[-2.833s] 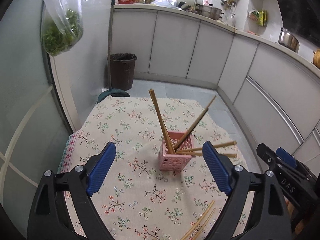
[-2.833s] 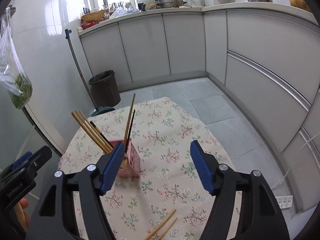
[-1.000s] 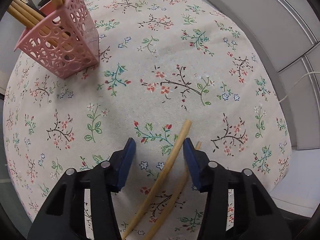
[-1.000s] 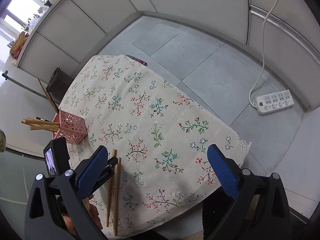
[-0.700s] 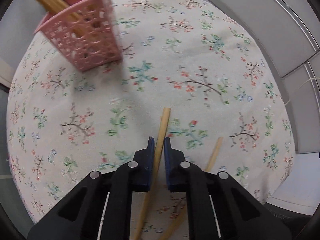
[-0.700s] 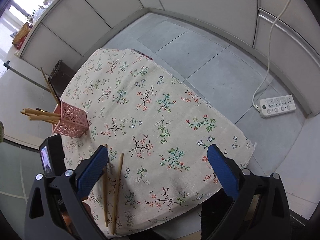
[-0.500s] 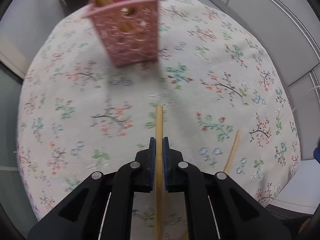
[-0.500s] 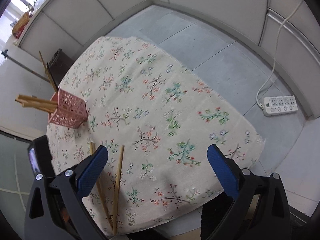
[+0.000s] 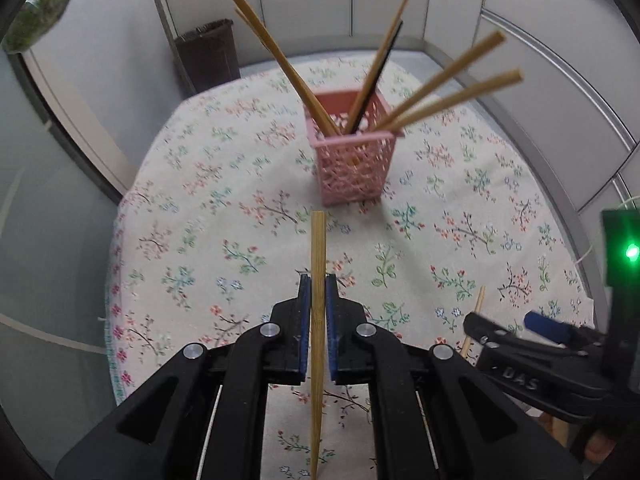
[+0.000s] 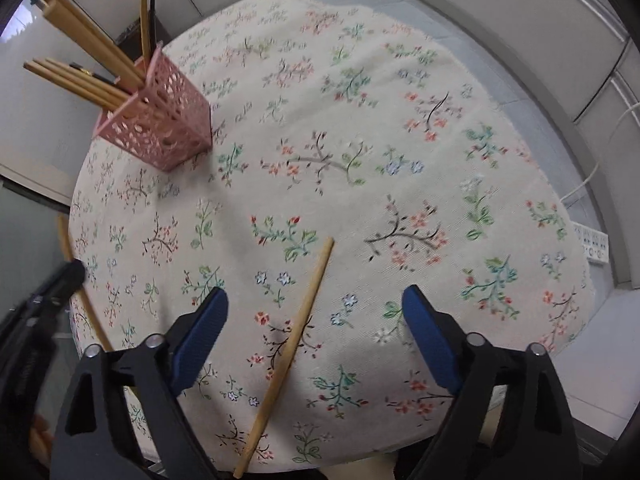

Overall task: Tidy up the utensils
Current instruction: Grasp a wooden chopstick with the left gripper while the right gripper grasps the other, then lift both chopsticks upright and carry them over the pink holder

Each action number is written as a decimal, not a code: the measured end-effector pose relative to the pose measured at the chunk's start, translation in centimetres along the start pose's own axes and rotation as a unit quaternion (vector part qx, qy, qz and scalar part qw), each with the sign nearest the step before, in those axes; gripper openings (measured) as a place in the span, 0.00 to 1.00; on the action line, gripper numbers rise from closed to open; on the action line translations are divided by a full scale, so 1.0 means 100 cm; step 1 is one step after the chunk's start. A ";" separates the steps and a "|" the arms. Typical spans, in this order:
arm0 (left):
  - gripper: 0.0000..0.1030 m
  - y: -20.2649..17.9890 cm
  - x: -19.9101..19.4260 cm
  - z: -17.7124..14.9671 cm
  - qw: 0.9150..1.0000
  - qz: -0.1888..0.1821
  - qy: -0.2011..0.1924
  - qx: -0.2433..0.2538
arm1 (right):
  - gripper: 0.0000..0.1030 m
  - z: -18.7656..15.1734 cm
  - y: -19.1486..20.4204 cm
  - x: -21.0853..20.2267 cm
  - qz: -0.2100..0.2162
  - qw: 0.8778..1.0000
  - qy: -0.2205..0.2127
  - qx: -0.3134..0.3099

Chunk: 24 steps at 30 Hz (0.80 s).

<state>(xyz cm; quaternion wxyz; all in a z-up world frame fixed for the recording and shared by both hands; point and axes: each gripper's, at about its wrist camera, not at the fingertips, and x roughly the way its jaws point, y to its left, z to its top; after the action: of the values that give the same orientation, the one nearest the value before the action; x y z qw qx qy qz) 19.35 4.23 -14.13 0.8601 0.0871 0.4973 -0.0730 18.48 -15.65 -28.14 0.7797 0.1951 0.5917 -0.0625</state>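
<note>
My left gripper (image 9: 317, 280) is shut on a bamboo chopstick (image 9: 317, 252) and holds it above the floral tablecloth (image 9: 208, 216), its tip pointing at the pink lattice holder (image 9: 352, 164). The holder stands upright with several chopsticks leaning out of it. It also shows in the right wrist view (image 10: 156, 120) at the far left. My right gripper (image 10: 316, 304) is open and hovers over a second chopstick (image 10: 292, 340) lying on the cloth between its fingers. In the left wrist view that chopstick (image 9: 474, 312) lies at the right, by the right gripper's body.
The round table's front edge (image 10: 360, 460) is close under the right gripper. A dark bin (image 9: 204, 52) stands on the floor beyond the table. White cabinets (image 9: 540, 40) curve round the right. A power strip (image 10: 592, 248) lies on the floor at the right.
My left gripper closed on one chopstick, lifted it off the cloth and turned toward the holder. My right gripper came down low over the other chopstick, still open.
</note>
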 end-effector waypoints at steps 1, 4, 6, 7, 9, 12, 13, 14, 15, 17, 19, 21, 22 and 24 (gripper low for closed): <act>0.06 0.004 -0.006 0.003 1.000 -0.001 -0.008 -0.005 | 0.80 -0.001 0.001 0.005 0.002 1.000 0.008 0.003; 0.06 0.010 -0.012 0.007 1.000 -0.004 -0.018 -0.014 | 0.78 -0.003 0.006 0.010 -0.002 1.000 0.013 0.002; 0.06 0.014 -0.016 0.009 0.999 -0.002 -0.025 -0.019 | 0.77 -0.004 0.010 0.016 -0.006 1.000 0.018 -0.001; 0.06 0.015 -0.018 0.010 0.999 0.000 -0.029 -0.021 | 0.75 -0.005 0.011 0.019 -0.006 1.000 0.023 -0.001; 0.06 0.016 -0.020 0.011 0.999 0.001 -0.034 -0.023 | 0.62 -0.006 0.014 0.031 0.002 0.999 0.048 0.002; 0.06 0.016 -0.023 0.012 0.999 0.000 -0.039 -0.025 | 0.55 -0.005 0.022 0.033 -0.012 0.999 0.037 -0.001; 0.07 0.016 -0.023 0.012 0.999 0.000 -0.040 -0.026 | 0.55 -0.004 0.024 0.033 -0.015 0.999 0.035 0.001; 0.07 0.017 -0.024 0.012 0.999 0.001 -0.040 -0.027 | 0.48 -0.004 0.024 0.033 -0.015 0.999 0.031 0.005; 0.06 0.018 -0.024 0.012 0.999 0.000 -0.041 -0.029 | 0.32 -0.003 0.024 0.034 -0.012 0.999 0.030 0.009; 0.06 0.020 -0.025 0.012 0.999 0.000 -0.043 -0.032 | 0.20 -0.002 0.022 0.035 -0.011 0.999 0.032 0.020; 0.06 0.021 -0.025 0.012 0.998 -0.002 -0.045 -0.035 | 0.11 -0.001 0.017 0.036 -0.007 0.999 0.030 0.036; 0.06 0.022 -0.026 0.012 0.998 -0.003 -0.046 -0.037 | 0.07 0.001 0.012 0.035 0.007 0.998 0.029 0.050; 0.06 0.022 -0.027 0.012 0.998 -0.005 -0.048 -0.038 | 0.07 0.003 0.009 0.035 0.017 0.998 0.029 0.055; 0.06 0.024 -0.029 0.012 0.998 -0.007 -0.051 -0.040 | 0.07 0.006 0.001 0.030 0.030 0.998 0.022 0.059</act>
<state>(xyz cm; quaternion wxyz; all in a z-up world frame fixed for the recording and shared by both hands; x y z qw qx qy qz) 19.45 6.36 -10.83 0.8866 0.0448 0.4559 -0.0637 19.96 -15.37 -30.78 0.7553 0.2595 0.5978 -0.0693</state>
